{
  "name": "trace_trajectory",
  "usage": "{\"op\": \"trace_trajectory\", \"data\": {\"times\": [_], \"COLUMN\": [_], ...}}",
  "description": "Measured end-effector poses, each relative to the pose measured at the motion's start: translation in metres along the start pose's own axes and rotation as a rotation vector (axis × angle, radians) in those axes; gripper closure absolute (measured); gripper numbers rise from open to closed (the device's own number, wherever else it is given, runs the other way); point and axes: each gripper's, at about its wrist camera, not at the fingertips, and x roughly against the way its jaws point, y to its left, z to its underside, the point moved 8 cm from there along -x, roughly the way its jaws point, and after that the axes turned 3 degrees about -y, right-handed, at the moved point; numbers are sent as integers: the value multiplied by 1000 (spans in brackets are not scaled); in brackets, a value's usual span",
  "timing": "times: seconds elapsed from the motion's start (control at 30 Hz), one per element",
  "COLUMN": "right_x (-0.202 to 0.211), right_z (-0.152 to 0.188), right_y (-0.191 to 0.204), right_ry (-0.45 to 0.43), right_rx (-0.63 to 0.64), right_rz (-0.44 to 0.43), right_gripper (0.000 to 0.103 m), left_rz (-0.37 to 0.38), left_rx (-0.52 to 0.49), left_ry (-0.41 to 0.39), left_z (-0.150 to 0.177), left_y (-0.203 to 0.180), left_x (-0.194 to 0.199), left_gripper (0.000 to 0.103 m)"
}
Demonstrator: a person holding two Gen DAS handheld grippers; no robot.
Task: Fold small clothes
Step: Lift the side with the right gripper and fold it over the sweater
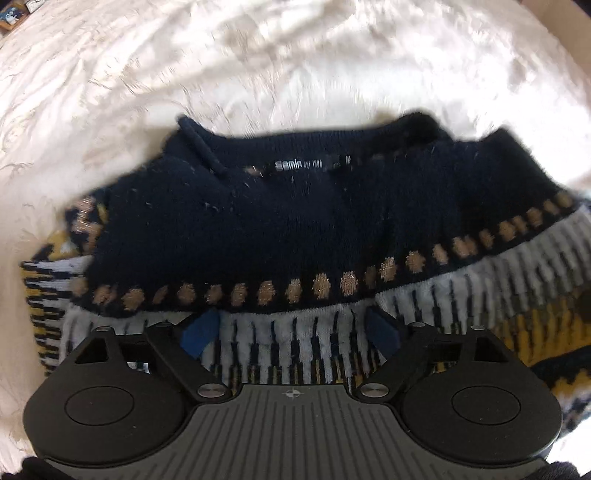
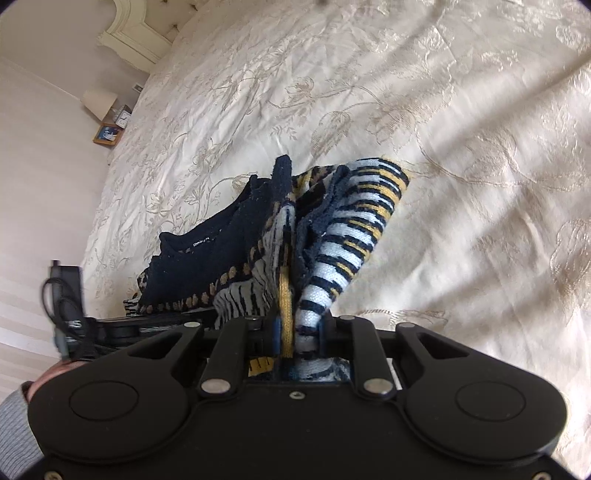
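A knitted sweater (image 1: 277, 221), navy at the neck with a row of tan dots and white, yellow and black stripes below, lies bunched on a cream bedspread (image 1: 295, 55). My left gripper (image 1: 291, 326) points down over its white striped band. It stands open, and its blue pads (image 1: 199, 332) sit wide apart on the knit. My right gripper (image 2: 297, 334) is shut on a raised fold of the sweater (image 2: 229, 251). A striped flap (image 2: 354, 229) stands up from its jaws above the bedspread (image 2: 443, 110).
The floral bedspread stretches wide on all sides. In the right wrist view a headboard (image 2: 140, 33), a lamp (image 2: 99, 101) and a framed picture (image 2: 107, 134) sit at the far left. A hand with a grey sleeve (image 2: 14, 413) shows at the lower left.
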Motion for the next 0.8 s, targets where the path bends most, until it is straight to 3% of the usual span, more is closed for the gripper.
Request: {"op": "trace_trajectory", "data": {"times": [0.2, 0.47, 0.63, 0.8], "right_x": [10, 8, -40, -108], "right_z": [-1, 7, 37, 80], "right_y": [39, 152, 218, 253], "right_ry": [-25, -79, -15, 83], "right_rx": [67, 216, 349, 433], "right_rz": [71, 41, 96, 158], "right_gripper": [77, 78, 78, 78], "left_rz": [39, 10, -13, -18], "left_rx": [86, 270, 348, 389], "left_ry": [-142, -135, -114, -89], "left_z": [17, 82, 119, 145], "left_y": [48, 145, 195, 233], "left_x": [68, 105, 118, 127], "left_gripper": [18, 18, 18, 18]}}
